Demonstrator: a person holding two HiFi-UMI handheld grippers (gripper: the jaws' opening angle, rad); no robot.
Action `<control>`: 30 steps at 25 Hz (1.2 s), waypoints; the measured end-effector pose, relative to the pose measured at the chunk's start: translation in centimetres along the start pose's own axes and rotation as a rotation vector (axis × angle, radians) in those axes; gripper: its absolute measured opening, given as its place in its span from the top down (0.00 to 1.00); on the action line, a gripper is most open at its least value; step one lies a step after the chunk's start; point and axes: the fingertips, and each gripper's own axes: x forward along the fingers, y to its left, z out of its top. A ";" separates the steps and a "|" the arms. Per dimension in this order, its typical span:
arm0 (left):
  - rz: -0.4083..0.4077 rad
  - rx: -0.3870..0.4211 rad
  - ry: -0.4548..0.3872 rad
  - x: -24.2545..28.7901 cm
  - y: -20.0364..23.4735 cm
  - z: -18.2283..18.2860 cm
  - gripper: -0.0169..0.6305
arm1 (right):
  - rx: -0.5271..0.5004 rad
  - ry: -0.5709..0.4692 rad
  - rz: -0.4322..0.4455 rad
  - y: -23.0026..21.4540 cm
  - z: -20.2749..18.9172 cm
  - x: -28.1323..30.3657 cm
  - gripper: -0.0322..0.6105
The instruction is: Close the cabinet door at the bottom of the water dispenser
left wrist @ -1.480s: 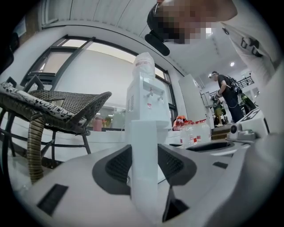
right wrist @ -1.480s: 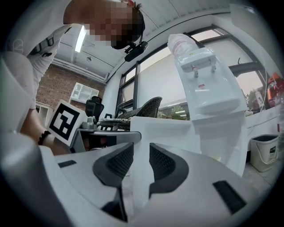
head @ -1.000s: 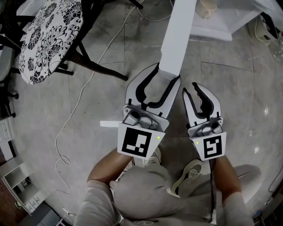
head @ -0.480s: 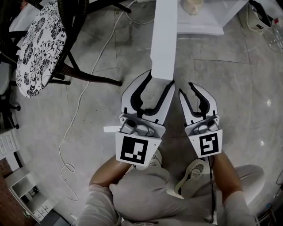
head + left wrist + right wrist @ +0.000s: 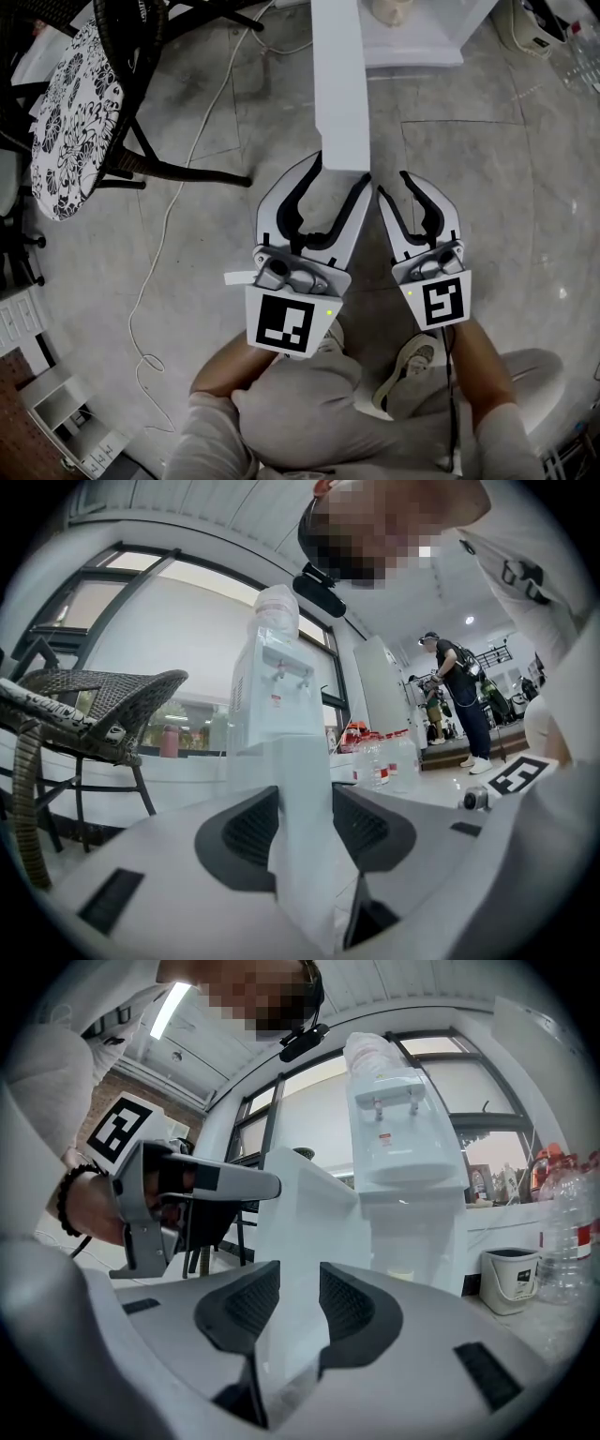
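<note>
L gripper (image 5: 342, 169) is clamped on the free edge of the cabinet door (image 5: 339, 84), which now runs straight ahead of it instead of slanting off to its right (so the swing's under way). R gripper (image 5: 394, 186), just beside it, has just been opening its jaws w/ nothing between them. Door's still well open from the water dispenser (image 5: 277, 682) ahead.

Far end of cabinet door (image 5: 339, 84) off-frame

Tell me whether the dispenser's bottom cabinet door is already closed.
No, the cabinet door stands swung out from the water dispenser, its free edge between the left gripper's jaws.
</note>
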 end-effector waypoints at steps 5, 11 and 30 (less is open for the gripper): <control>-0.034 0.011 -0.008 0.7 -1.4 0.2 0.72 | -0.004 0.000 -0.006 -0.1 -0.3 -0.3 0.75; -0.068 0.021 -0.007 1.5 -2.5 0.3 0.75 | -0.011 0.011 -0.020 -0.7 -0.5 -0.6 0.75; -0.144 0.042 -0.031 3.5 -5.2 0.5 0.76 | 0.008 0.056 -0.053 -2.2 -3.0 0.2 0.67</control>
